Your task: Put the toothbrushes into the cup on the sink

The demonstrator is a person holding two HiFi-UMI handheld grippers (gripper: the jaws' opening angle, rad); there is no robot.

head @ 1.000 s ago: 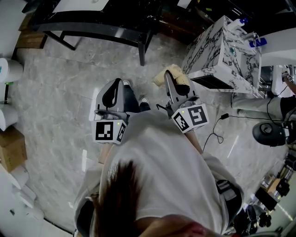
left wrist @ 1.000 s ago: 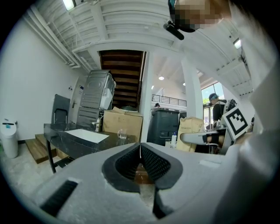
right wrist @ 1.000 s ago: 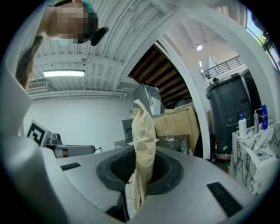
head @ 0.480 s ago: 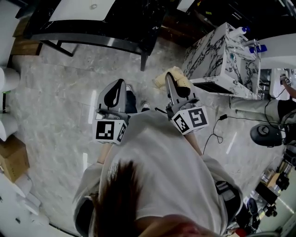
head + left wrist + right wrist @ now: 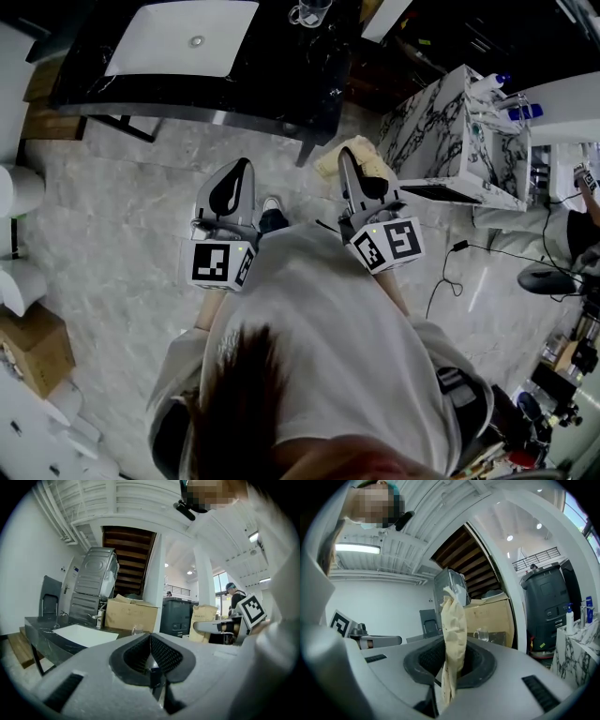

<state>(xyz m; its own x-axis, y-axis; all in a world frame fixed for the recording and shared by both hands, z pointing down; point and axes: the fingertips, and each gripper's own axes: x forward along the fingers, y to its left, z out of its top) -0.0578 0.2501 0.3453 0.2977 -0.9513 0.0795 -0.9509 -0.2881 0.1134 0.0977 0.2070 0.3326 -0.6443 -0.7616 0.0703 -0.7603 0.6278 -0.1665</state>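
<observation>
Two claws hang over the grey marble floor [image 5: 112, 216]. Ahead, well apart from them, lies the black stone surface [image 5: 281, 66] with its white rectangular sink [image 5: 159, 42]. The clear glass cup [image 5: 309, 11] stands beside the sink, slightly nearer our right claw [image 5: 349, 169], which is clamped on a cream crumpled cloth [image 5: 452, 630]. Our left claw [image 5: 239, 178] is closed and empty. We see no toothbrushes.

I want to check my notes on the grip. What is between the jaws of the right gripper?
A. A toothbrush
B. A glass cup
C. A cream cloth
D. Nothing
C: in the right gripper view, the right gripper has its jaws closed on a cream cloth, which stands up between the pads.
</observation>
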